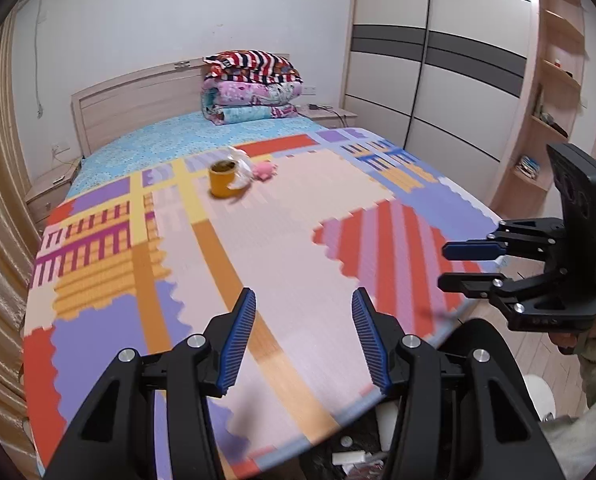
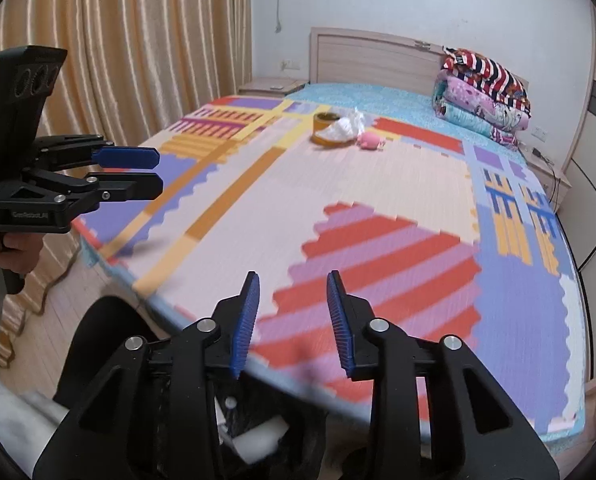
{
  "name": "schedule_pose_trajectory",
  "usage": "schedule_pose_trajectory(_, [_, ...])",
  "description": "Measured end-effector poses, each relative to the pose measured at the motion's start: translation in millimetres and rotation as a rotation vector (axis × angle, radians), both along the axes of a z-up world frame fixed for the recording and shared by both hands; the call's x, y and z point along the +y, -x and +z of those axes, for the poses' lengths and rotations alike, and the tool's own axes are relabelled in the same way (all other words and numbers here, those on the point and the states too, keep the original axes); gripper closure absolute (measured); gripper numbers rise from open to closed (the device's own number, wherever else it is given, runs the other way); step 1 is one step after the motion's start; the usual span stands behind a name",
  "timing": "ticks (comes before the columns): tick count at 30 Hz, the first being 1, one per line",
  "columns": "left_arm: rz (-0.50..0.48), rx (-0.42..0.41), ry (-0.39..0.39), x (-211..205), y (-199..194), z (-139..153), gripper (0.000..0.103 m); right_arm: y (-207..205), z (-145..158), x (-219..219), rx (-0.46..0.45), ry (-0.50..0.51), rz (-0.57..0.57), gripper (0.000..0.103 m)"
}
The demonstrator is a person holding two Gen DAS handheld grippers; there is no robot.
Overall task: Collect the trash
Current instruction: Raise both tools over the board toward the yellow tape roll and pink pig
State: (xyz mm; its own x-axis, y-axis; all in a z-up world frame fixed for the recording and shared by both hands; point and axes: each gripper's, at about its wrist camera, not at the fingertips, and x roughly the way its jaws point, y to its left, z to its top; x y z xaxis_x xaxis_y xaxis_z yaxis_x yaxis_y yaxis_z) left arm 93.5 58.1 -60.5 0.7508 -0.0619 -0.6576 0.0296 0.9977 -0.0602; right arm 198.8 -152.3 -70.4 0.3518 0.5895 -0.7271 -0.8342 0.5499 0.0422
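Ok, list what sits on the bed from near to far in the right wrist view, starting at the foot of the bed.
Patterned foam mat → yellow cup with the crumpled white tissue against it → blue sheet → wooden headboard.

Far half of patterned bed cover: squat yellow-orange cylindrical cup (image 1: 222, 180), upright, open top, dark inside. Crumpled white tissue or plastic wad (image 1: 242, 168) touching its side, partly draped against it. Just beside, a small pink crumpled lump (image 1: 265, 170), apart from the cup. Below the bed's near edge: white scraps (image 1: 347, 457) in a dark bag, blurred.
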Motion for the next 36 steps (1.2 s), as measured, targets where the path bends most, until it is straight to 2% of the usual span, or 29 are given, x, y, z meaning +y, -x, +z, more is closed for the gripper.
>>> schedule_pose_trajectory(8, [0.052, 0.001, 0.004, 35.1, -43.0, 0.2, 0.055, -33.3, 2.4, 18.4, 0.001, -0.023, -0.02, 0.068])
schedule_pose_trajectory(19, [0.108, 0.028, -0.027, 79.1, -113.0, -17.1, 0.055, -93.1, -5.6, 50.2, 0.021, -0.025, -0.047, 0.068])
schedule_pose_trajectory(24, [0.1, 0.043, -0.037, 91.9, -147.6, -27.3, 0.055, -128.3, -13.2, 69.8, 0.052, -0.026, -0.055, 0.065])
schedule_pose_trajectory(26, [0.089, 0.045, -0.039, 95.2, -161.9, -31.2, 0.042, -143.0, -16.0, 79.5, 0.058, -0.021, -0.06, 0.064])
schedule_pose_trajectory(27, [0.089, 0.041, -0.043, 97.0, -169.9, -33.7, 0.041, -148.8, -17.0, 84.3, 0.059, -0.02, -0.059, 0.064])
schedule_pose_trajectory(33, [0.065, 0.07, -0.073, 102.0, -204.2, -50.8, 0.041, -184.4, -27.1, 109.4, 0.071, 0.001, -0.068, 0.063])
schedule_pose_trajectory(36, [0.049, 0.068, -0.083, 102.9, -215.8, -55.7, 0.041, -196.1, -32.3, 118.9, 0.06, 0.006, -0.065, 0.058])
